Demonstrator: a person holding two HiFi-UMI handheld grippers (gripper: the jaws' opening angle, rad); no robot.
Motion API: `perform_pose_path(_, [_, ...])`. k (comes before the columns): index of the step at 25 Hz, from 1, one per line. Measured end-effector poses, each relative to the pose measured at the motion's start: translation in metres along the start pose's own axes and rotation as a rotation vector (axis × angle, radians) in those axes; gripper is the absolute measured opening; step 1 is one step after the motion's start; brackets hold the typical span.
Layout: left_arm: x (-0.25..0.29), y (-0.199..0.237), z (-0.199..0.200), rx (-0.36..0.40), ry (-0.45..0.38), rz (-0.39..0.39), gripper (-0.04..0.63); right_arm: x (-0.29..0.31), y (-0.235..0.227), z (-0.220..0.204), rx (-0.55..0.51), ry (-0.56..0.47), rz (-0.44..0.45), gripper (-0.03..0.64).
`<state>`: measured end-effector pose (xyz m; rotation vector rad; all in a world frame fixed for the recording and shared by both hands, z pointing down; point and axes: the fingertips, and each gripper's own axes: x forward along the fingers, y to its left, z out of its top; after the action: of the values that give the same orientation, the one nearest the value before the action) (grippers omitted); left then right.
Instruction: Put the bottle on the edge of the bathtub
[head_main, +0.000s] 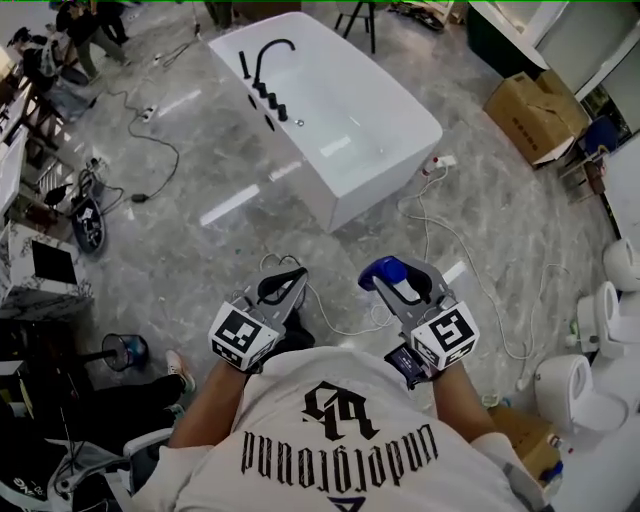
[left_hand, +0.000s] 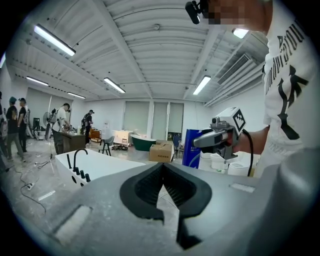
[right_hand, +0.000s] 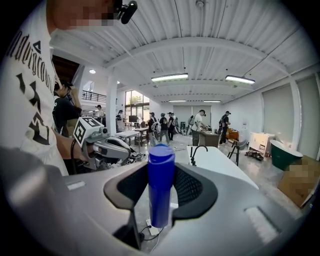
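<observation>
The bathtub (head_main: 385, 185) stands well ahead of the left gripper (head_main: 288, 280) and the right gripper (head_main: 398, 283). The bottle (head_main: 382, 270) stands between the right gripper's jaws. A faucet (head_main: 268, 62) sits on the bathtub's left rim, and a cardboard box (head_main: 528, 115) lies right of the bathtub.

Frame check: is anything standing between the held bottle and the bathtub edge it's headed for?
Nothing solid shows. The blue bottle, held in the right gripper, faces open floor up to the bathtub. Only thin white cables lie flat on that stretch, low beneath the bottle.
</observation>
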<state>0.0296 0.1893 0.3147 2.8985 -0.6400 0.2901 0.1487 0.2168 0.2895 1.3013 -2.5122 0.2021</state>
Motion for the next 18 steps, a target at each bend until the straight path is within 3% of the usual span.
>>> perform_pose_path(9, [-0.015,0.103,0.022,0.006,-0.006,-0.012,0.006,0.099,-0.019,0.038,0.024,0.006,-0.005,0.155])
perform_pose_path(18, [-0.007,0.170,0.018,-0.015,0.013,0.041,0.006,0.168,-0.055,0.033,0.072,0.007,0.031,0.155])
